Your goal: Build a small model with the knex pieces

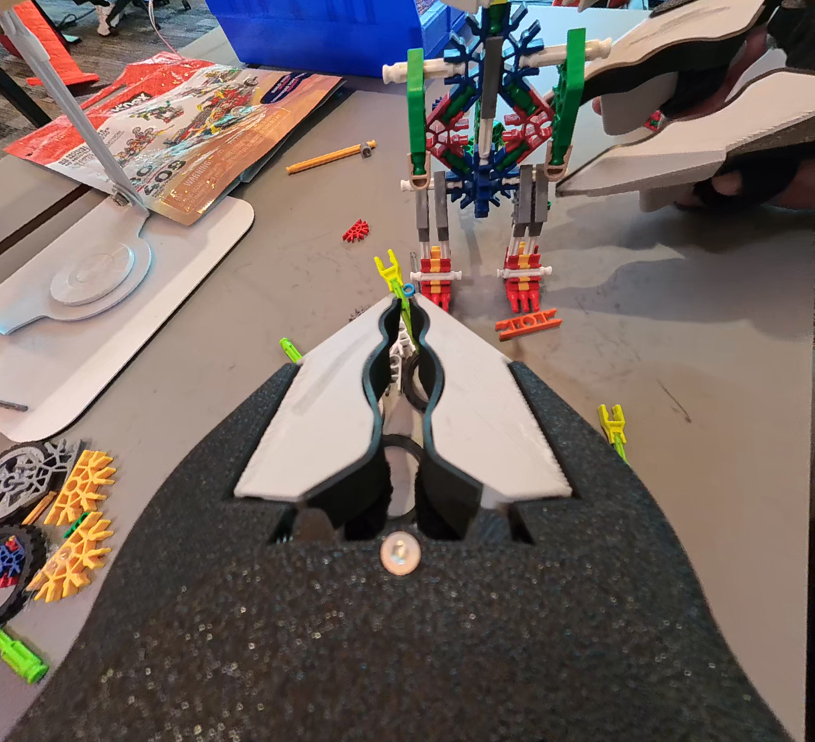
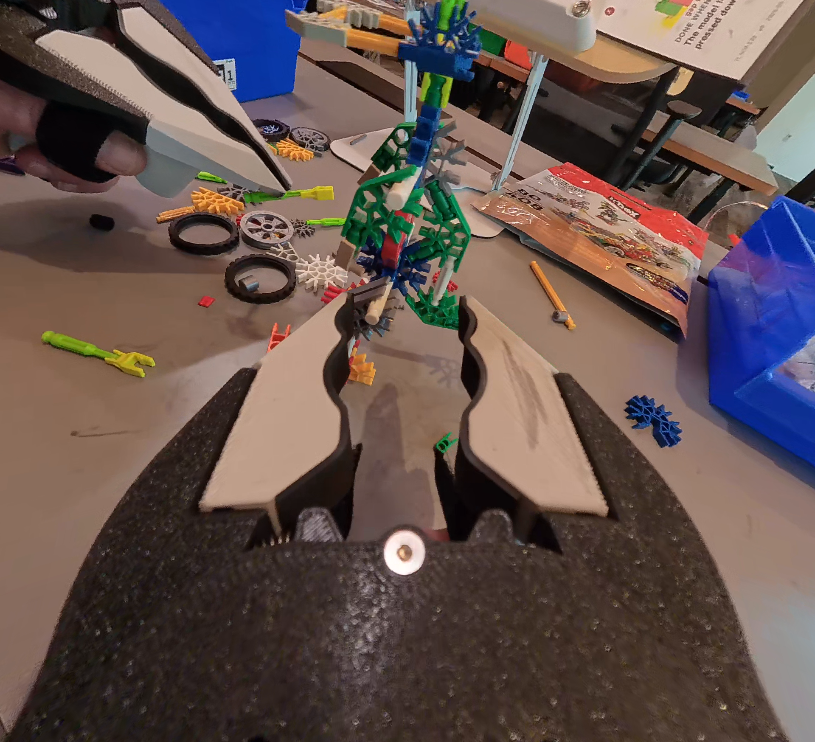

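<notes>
The left gripper (image 1: 405, 302) is sitting nearest the lens, its jaws pressed together on a green and yellow rod (image 1: 394, 280) whose forked yellow end is sticking out past the fingertips, just in front of the toy figure (image 1: 485, 138). The figure, built of coloured rods and snowflake connectors, is standing upright on its red feet on the grey table (image 1: 661, 368).

The right gripper (image 2: 403, 308) is reaching in at the figure's side, jaws standing well apart, the figure's lower green and blue parts lying between the fingertips; whether the fingertips are touching it cannot be told.

The tabletop is showing scuffs and dark smears. Loose parts are lying around the figure: an orange ladder piece (image 1: 528, 322) just beside its feet, a small red connector (image 1: 355, 230) near its left leg, an orange rod (image 1: 330, 157) farther off, black tyres (image 2: 260, 277) and yellow connectors (image 1: 75, 522).

Behind the figure a blue bin (image 1: 317, 2) is standing; beside the bin a printed plastic bag (image 1: 176, 125) is lying partly on a white stand base (image 1: 110, 280). Beyond the table, other tables and chair legs are showing.
</notes>
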The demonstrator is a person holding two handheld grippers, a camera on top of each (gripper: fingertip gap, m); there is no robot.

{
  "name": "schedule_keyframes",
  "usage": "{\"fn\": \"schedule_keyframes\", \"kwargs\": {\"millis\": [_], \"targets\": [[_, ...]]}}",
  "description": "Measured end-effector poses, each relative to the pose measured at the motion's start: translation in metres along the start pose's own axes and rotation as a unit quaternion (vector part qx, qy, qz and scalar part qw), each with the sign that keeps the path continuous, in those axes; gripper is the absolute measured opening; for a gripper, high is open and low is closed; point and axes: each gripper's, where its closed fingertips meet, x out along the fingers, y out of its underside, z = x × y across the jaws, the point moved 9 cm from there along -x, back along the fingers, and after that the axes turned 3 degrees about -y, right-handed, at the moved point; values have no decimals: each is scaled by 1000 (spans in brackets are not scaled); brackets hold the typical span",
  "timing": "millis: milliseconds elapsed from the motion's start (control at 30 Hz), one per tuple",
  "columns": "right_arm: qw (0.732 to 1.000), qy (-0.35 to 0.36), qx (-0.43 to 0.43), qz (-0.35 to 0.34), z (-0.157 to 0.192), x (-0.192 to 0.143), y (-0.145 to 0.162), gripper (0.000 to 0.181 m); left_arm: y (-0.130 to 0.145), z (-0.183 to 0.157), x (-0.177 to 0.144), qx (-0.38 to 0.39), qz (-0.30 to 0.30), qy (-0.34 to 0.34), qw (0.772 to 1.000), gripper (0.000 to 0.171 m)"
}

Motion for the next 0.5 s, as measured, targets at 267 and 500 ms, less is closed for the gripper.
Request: {"fn": "schedule_keyframes", "kwargs": {"millis": [267, 500], "targets": [[1000, 10, -16, 19, 0, 0, 3, 47, -1, -2, 1, 1, 0, 5, 1000, 2], [1000, 10, -18, 23, 0, 1, 4, 47, -1, -3, 1, 2, 0, 6, 1000, 1]]}}
